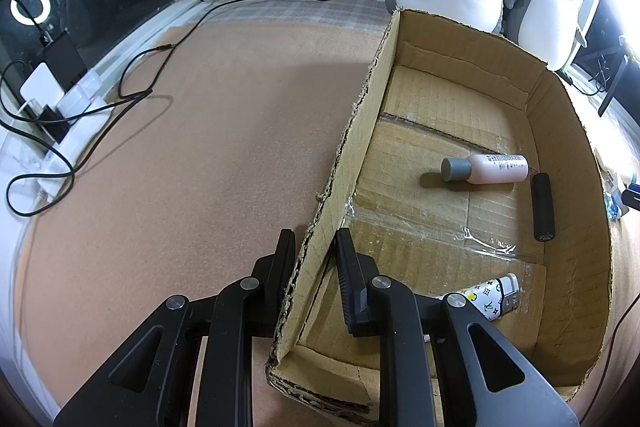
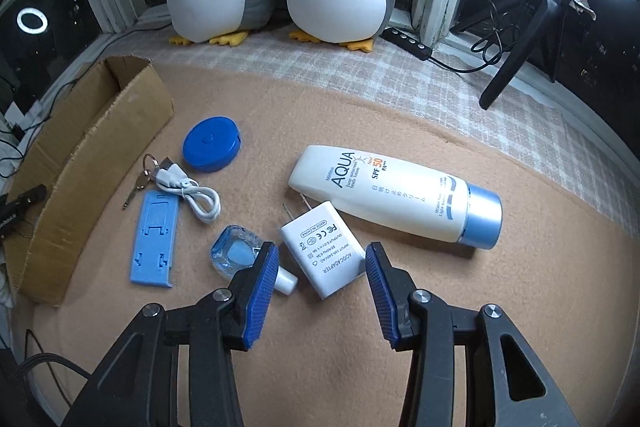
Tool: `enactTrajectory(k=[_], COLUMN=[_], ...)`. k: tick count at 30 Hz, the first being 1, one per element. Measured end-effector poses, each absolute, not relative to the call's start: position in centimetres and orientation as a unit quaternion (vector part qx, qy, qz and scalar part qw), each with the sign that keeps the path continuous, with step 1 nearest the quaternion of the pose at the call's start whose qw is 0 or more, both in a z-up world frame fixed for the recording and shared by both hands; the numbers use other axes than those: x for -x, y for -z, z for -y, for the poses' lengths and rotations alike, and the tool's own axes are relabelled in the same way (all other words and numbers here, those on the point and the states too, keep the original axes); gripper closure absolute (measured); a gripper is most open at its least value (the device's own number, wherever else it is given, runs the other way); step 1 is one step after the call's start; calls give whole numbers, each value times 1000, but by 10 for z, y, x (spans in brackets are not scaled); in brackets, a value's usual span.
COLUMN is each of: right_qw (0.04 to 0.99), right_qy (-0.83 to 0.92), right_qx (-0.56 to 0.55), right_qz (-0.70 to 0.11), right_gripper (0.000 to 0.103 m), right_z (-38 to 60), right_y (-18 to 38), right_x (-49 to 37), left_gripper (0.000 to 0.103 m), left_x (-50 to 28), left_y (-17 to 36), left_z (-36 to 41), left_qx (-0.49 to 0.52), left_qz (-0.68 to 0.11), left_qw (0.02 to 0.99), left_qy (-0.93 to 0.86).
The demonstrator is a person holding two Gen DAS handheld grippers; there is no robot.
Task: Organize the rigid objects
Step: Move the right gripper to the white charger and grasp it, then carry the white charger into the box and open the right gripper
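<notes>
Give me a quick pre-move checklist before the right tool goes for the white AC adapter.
1. Right tool open: ok, its jaws stand wide apart.
2. White AC adapter lined up between the jaws: ok, it lies just ahead of the tips.
3. Neighbours clear of the adapter: not ok, its prongs sit against the sunscreen tube, and a small white cap lies by the left finger.
4. Cardboard box steadied: ok, the left tool straddles its side wall, though actual clamping cannot be told.
5. Room in the box: ok, only a pink bottle, a black cylinder and a patterned item lie inside.
</notes>
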State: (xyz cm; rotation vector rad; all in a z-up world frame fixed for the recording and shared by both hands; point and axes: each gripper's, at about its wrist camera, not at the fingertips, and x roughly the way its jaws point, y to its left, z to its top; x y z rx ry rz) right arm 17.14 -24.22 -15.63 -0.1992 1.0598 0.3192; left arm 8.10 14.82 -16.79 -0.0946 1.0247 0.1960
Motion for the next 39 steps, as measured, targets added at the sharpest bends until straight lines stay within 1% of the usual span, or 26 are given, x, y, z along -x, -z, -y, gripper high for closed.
enactTrajectory(k=[15, 18, 28, 39], right_qw=[832, 831, 837, 851], right_qy=[-160, -161, -153, -136], right_qx=[117, 110, 88, 49], right_qz=[-518, -522, -517, -505], right_gripper=[62, 62, 70, 71], right_z=[233, 236, 246, 259], right_y=[168, 170, 170, 162], right_x=[-185, -184, -174, -151], left_gripper=[84, 84, 84, 84], left_x=[-80, -81, -81, -81], left_y=[168, 168, 168, 168], left_z=[-148, -147, -147, -148], left_qx=[46, 46, 46, 44], left_qz=[-489, -489, -489, -489], left_qw=[866, 866, 866, 866], left_qy=[-94, -95, -95, -94])
